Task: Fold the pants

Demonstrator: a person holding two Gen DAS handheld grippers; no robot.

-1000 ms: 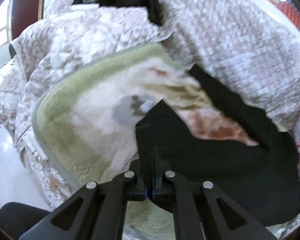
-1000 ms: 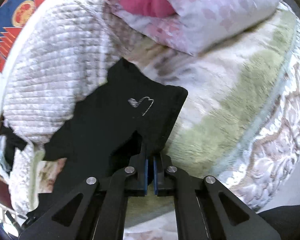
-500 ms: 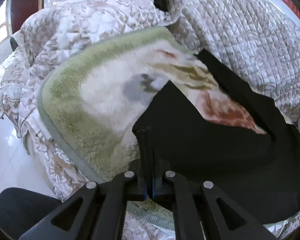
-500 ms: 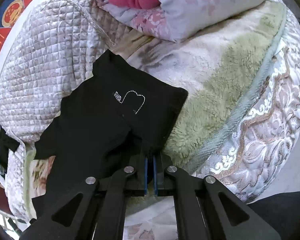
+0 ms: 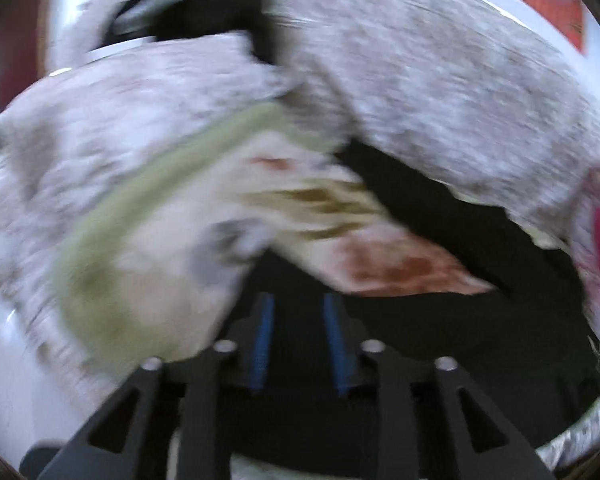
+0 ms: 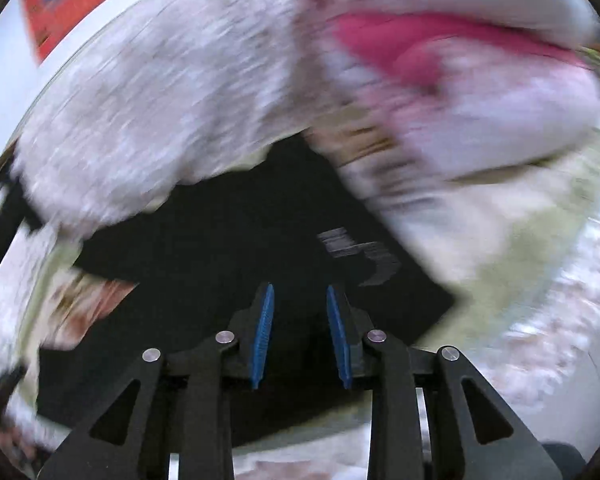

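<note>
Black pants point(image 5: 440, 320) lie spread on the fleece blanket on the bed, and show in the right wrist view point(image 6: 240, 240) with a white print point(image 6: 360, 256). My left gripper point(image 5: 296, 304) is open just above the pants' near edge, its blue pads apart with nothing between them. My right gripper point(image 6: 300, 300) is also open over the pants' near edge, empty. Both views are motion-blurred.
A cream and green fleece blanket point(image 5: 140, 248) covers the bed. A quilted grey-white coverlet point(image 5: 440, 100) rises behind. A pink pillow point(image 6: 440, 52) lies at the right. Dark clothes point(image 5: 204, 12) sit at the far back. White floor shows at the lower left.
Both grippers have opened and let go of the pants' edge. The pants now lie flat on the blanket. Both cameras are moving fast.
</note>
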